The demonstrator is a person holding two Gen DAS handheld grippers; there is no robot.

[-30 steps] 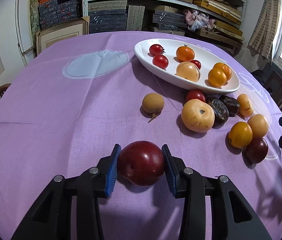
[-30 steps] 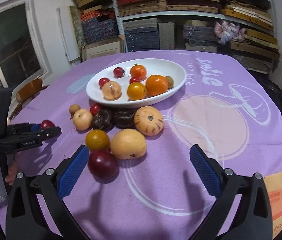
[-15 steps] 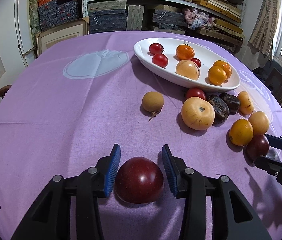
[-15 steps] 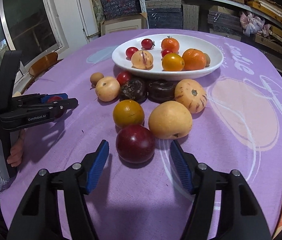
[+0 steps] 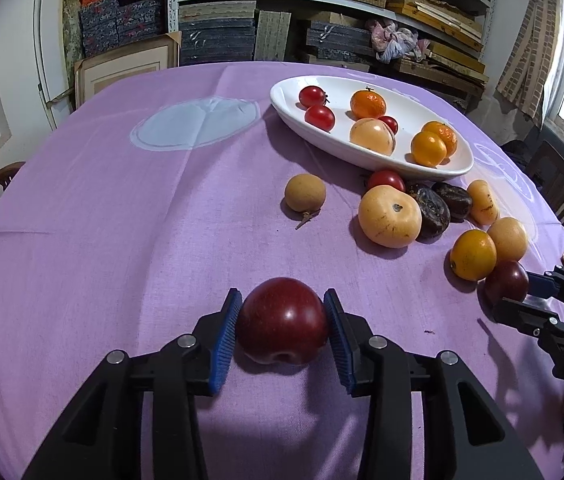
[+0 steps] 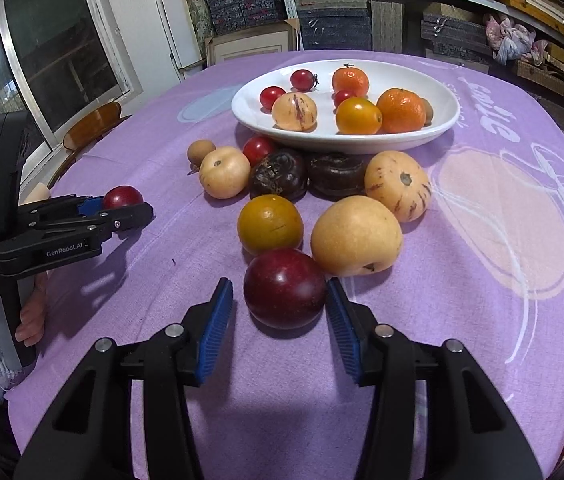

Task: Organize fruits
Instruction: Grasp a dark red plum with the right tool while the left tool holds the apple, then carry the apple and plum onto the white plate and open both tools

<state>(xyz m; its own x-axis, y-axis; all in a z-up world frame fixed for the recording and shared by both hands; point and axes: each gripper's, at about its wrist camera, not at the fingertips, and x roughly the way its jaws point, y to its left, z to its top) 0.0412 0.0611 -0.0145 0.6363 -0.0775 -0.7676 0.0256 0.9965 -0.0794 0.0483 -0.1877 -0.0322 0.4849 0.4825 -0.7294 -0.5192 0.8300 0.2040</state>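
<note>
My left gripper [image 5: 282, 324] is shut on a dark red plum [image 5: 282, 320], held just above the purple tablecloth [image 5: 122, 220]; it also shows in the right wrist view [image 6: 122, 197]. My right gripper [image 6: 278, 304] is open around a second dark red plum [image 6: 284, 288] that rests on the cloth; the left pad stands apart from it, the right pad is close. That plum also shows in the left wrist view [image 5: 506, 282]. A white oval dish [image 6: 438, 128] holds cherry tomatoes, oranges and a pale striped fruit.
Loose fruit lies between the dish and my right gripper: a yellow-orange fruit [image 6: 270, 224], a pale pear-like fruit [image 6: 356, 236], two dark wrinkled fruits [image 6: 278, 174], a striped melon [image 6: 398, 186], a small brown fruit [image 5: 305, 192]. Chairs and shelves surround the table.
My right gripper moved forward and narrowed around the second plum. My left gripper closed on its plum, which was loose between the pads half a second ago.
</note>
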